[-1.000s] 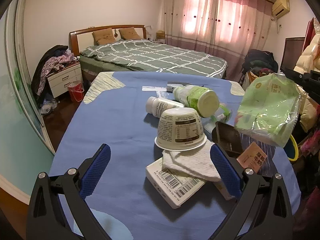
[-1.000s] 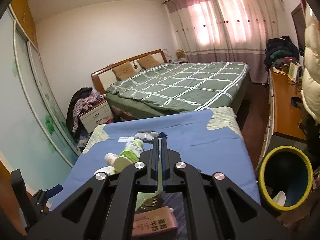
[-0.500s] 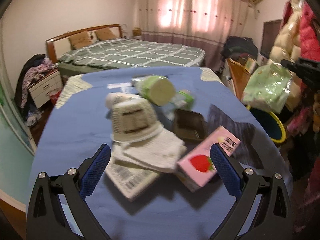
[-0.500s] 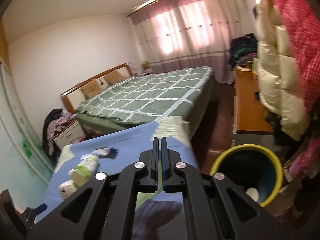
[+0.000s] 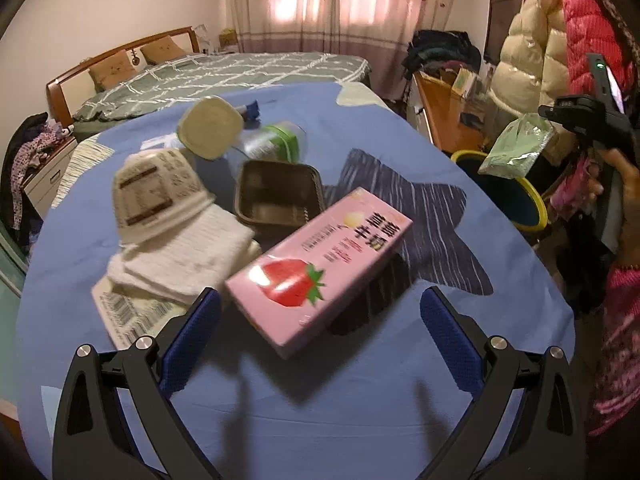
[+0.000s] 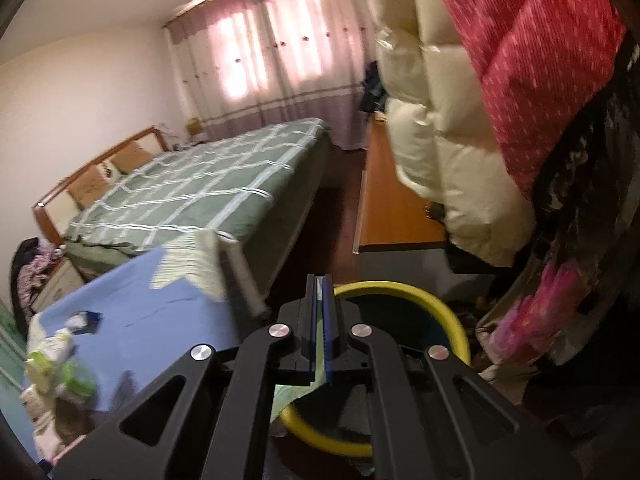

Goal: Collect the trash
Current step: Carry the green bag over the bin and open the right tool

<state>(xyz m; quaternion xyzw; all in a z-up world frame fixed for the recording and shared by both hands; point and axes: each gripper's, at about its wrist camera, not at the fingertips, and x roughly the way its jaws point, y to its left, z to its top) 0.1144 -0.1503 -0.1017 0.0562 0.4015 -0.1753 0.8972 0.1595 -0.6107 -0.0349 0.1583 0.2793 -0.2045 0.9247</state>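
My left gripper [image 5: 320, 334] is open just before a pink strawberry milk carton [image 5: 320, 266] lying on the blue tablecloth [image 5: 400, 128]. Behind it lie a brown plastic tray [image 5: 278, 194], an upturned white cup [image 5: 158, 196], folded white tissue [image 5: 180, 258], a barcoded box [image 5: 128, 312] and a green-and-white bottle [image 5: 276, 142]. My right gripper [image 6: 318, 280] is shut on a green plastic wrapper [image 5: 516, 152], held over the yellow-rimmed bin [image 6: 404, 292]; the bin also shows in the left wrist view [image 5: 520, 204].
A bed with a green checked cover [image 6: 208, 188] stands beyond the table. A wooden desk [image 6: 392, 216] and hanging cream and red coats [image 6: 460, 128] crowd the right side by the bin. A nightstand [image 5: 44, 172] stands at the far left.
My right gripper has swung right from over the table to above the bin, carrying the wrapper. My left gripper has turned right, bringing the pink carton between its fingers.
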